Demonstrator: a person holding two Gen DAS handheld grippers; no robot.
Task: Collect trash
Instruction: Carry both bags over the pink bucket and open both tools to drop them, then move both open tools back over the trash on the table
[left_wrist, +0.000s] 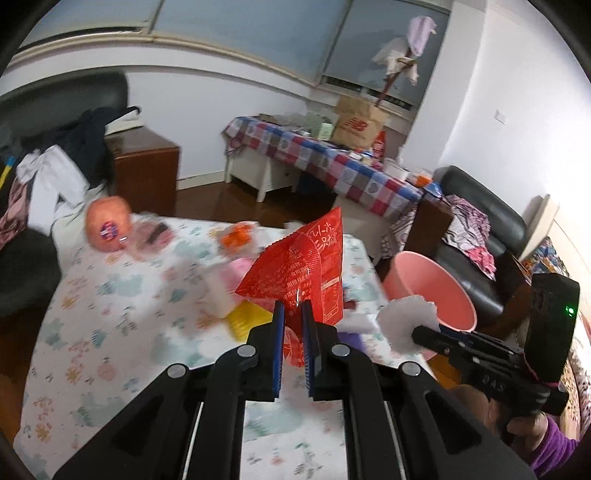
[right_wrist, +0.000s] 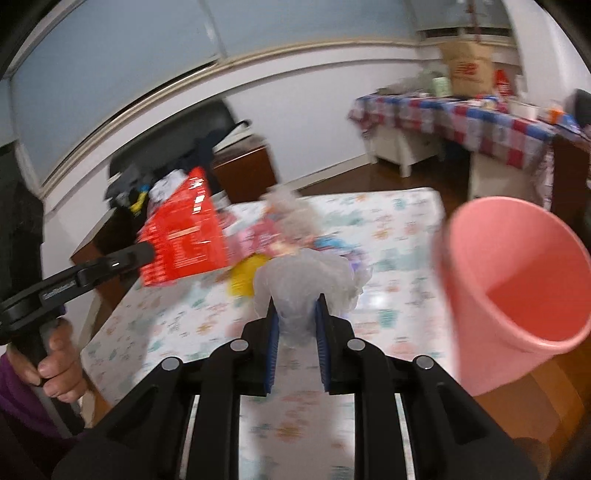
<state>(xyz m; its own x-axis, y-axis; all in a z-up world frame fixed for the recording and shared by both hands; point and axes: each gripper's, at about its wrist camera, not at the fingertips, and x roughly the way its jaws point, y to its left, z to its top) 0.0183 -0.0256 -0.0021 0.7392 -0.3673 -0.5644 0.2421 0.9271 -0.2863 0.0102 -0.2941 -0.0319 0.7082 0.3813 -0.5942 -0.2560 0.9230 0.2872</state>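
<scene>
My left gripper (left_wrist: 293, 308) is shut on a red snack wrapper (left_wrist: 303, 269) and holds it up above the flower-patterned table (left_wrist: 110, 332). The wrapper also shows in the right wrist view (right_wrist: 181, 236), at the left. My right gripper (right_wrist: 295, 306) is shut on a crumpled clear plastic wad (right_wrist: 306, 284). In the left wrist view the wad (left_wrist: 406, 321) looks white and hangs at the near rim of the pink bin (left_wrist: 432, 295). The bin (right_wrist: 517, 280) stands by the table's right edge, open top tilted toward me.
On the table lie a yellow packet (left_wrist: 247, 321), a pink packet (left_wrist: 240, 269), an orange item (left_wrist: 236, 240) and a peach-coloured ball (left_wrist: 108, 223). Black sofas with clothes stand left (left_wrist: 55, 122) and right (left_wrist: 476, 218). A checkered-cloth table (left_wrist: 332, 162) stands behind.
</scene>
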